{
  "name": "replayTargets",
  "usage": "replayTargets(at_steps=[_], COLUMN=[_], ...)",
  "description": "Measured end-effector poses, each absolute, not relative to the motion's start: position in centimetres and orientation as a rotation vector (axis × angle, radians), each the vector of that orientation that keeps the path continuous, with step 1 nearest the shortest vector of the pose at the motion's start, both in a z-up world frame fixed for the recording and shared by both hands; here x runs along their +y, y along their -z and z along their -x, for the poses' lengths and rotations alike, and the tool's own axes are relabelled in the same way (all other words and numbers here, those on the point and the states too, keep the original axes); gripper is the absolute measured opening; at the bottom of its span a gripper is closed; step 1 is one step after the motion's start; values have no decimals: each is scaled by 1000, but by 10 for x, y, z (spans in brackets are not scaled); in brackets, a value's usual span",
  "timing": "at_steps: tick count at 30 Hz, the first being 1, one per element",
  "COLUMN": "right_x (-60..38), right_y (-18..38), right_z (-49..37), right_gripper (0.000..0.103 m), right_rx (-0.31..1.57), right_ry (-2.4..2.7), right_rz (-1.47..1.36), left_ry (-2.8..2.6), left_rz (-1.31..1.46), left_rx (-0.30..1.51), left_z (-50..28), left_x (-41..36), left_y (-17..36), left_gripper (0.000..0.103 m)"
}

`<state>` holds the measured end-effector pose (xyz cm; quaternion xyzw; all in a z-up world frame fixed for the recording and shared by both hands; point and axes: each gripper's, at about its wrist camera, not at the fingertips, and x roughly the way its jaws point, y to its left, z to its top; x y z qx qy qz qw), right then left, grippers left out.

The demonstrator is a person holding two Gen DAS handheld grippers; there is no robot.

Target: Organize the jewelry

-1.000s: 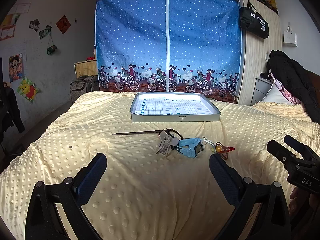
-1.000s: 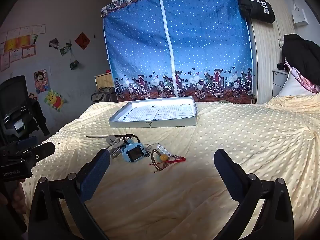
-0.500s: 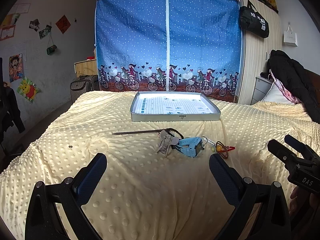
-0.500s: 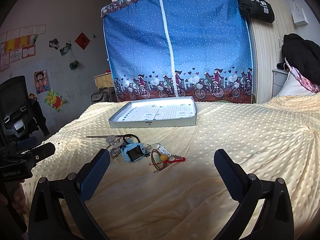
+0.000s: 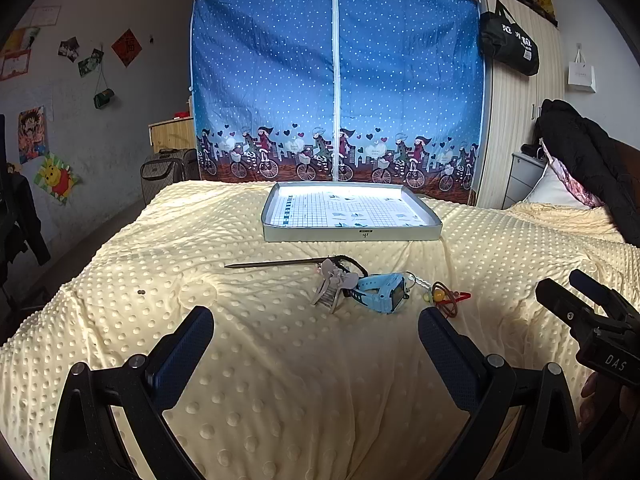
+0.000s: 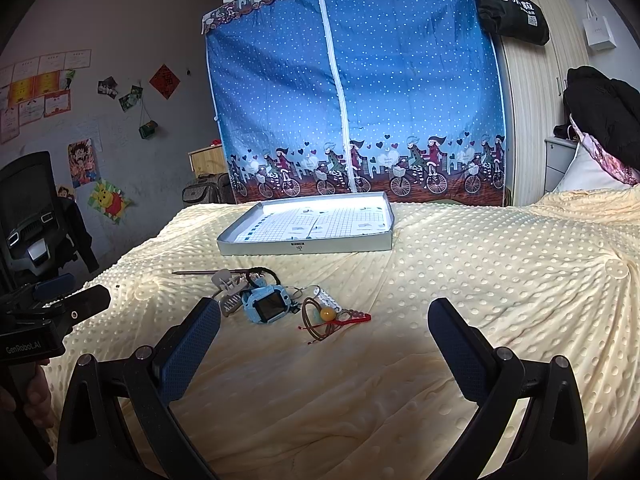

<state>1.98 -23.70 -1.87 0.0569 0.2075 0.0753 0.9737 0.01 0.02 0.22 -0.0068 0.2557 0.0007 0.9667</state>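
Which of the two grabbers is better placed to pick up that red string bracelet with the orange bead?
Probably the right gripper. In its view the bracelet lies almost centred between its open jaws. In the left gripper's view the same bracelet sits off by its right finger, past the blue watch.

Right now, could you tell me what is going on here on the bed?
A person holds two grippers above a yellow blanket; the left gripper and right gripper are both open and empty. A small heap lies untouched ahead: a blue watch, a hair clip, a thin stick and a beaded bracelet. The tray beyond holds none of them.
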Motion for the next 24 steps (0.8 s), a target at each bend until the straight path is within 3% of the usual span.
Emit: replayTargets(at_steps=[15, 24], right_x=[-236, -242], right_y=[21, 36], right_z=[-23, -44], right_gripper=[102, 102], right_rx=[439, 586], right_ry=[-138, -151], right_rz=[-121, -182], left_ry=[-6, -45], left_rz=[22, 51], left_rx=[545, 628], left_z=[1, -21], left_x=[5, 14], left_y=[11, 17], left_gripper=[103, 103])
